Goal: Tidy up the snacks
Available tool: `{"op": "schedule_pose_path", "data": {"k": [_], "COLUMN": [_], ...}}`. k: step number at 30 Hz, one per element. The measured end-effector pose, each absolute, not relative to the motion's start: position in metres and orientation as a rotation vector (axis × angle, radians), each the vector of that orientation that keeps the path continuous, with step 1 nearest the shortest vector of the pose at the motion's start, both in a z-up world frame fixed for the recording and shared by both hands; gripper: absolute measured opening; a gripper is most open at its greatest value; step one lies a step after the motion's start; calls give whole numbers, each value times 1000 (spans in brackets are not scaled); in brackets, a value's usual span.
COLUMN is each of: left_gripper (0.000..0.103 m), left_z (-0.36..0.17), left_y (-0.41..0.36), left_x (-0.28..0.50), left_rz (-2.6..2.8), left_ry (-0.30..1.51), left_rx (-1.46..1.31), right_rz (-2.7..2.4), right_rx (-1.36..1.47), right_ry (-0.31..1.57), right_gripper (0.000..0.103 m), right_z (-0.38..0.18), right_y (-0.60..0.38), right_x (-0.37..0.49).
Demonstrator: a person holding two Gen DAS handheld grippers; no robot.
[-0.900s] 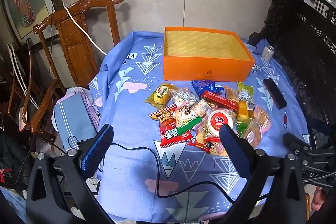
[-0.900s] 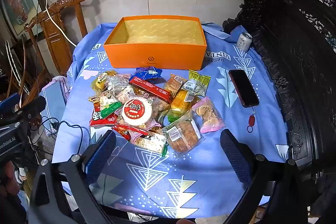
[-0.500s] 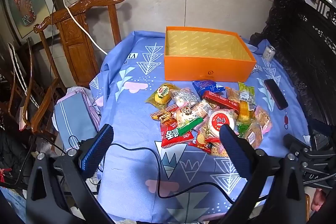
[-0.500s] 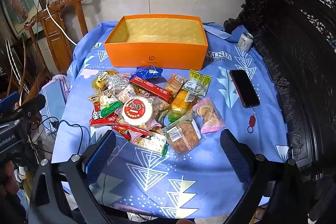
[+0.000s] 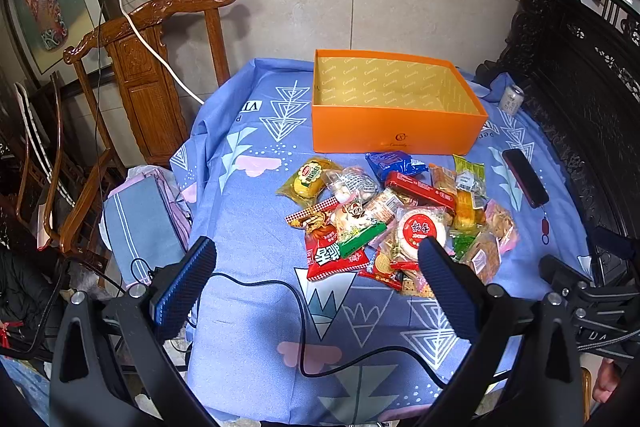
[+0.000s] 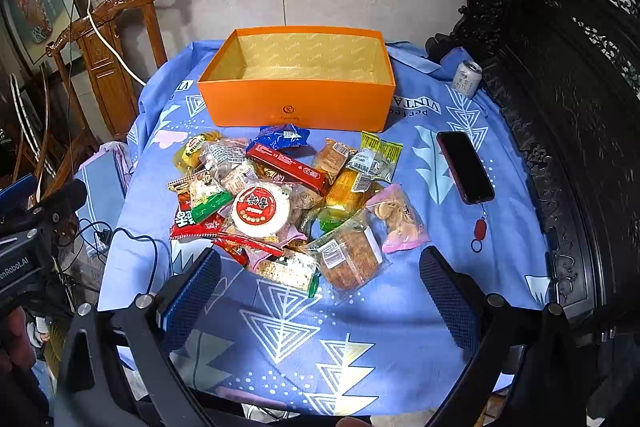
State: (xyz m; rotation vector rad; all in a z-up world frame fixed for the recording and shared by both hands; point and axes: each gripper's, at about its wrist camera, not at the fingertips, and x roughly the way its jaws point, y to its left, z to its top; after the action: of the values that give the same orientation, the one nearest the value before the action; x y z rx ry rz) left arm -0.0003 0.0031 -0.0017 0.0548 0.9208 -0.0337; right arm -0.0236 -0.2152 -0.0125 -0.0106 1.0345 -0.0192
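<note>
Two grippers, one in each of my hands, hang over the near edge of the table, and both stand spread as wide as they go with nothing between the pads. My left gripper (image 5: 316, 291) points down at the blue patterned cloth (image 5: 248, 219); through its gap I see a black cable (image 5: 300, 311) lying across the cloth, and its right-side finger (image 5: 448, 291) overlaps the near edge of the snack pile (image 5: 392, 219) in the picture, though I cannot tell from this view whether it touches a packet or merely hangs above it. My right gripper (image 6: 320, 303) is also released, its fingers framing bare cloth just in front of the pile, apart from every packet.

The snacks (image 6: 288, 199) lie heaped in the middle of the table: a round white packet with a red label (image 6: 261, 211) on top, a long red bar (image 6: 292, 167) behind it, a blue packet (image 6: 282, 138) nearest the box. The orange box (image 6: 296, 103) sits open just behind the heap, nothing inside it. To the right of the pile a dark phone (image 6: 464, 167) lies flat on the cloth, and a small can (image 6: 466, 77) stands upright near the far right corner of the box.
</note>
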Motion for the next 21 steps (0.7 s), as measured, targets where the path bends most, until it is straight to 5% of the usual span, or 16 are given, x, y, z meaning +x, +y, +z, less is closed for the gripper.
{"op": "schedule_pose_path", "data": {"k": [21], "left_gripper": [99], "left_z": [-3], "left_y": [4], "left_x": [0], "left_rz": [-32], "left_ry": [921], "left_rx": [57], "right_rz": [-19], "right_rx": [-13], "right_ry": [1038], "right_gripper": [100], "right_z": [-14], "right_y": [-215], "right_x": [-22]}}
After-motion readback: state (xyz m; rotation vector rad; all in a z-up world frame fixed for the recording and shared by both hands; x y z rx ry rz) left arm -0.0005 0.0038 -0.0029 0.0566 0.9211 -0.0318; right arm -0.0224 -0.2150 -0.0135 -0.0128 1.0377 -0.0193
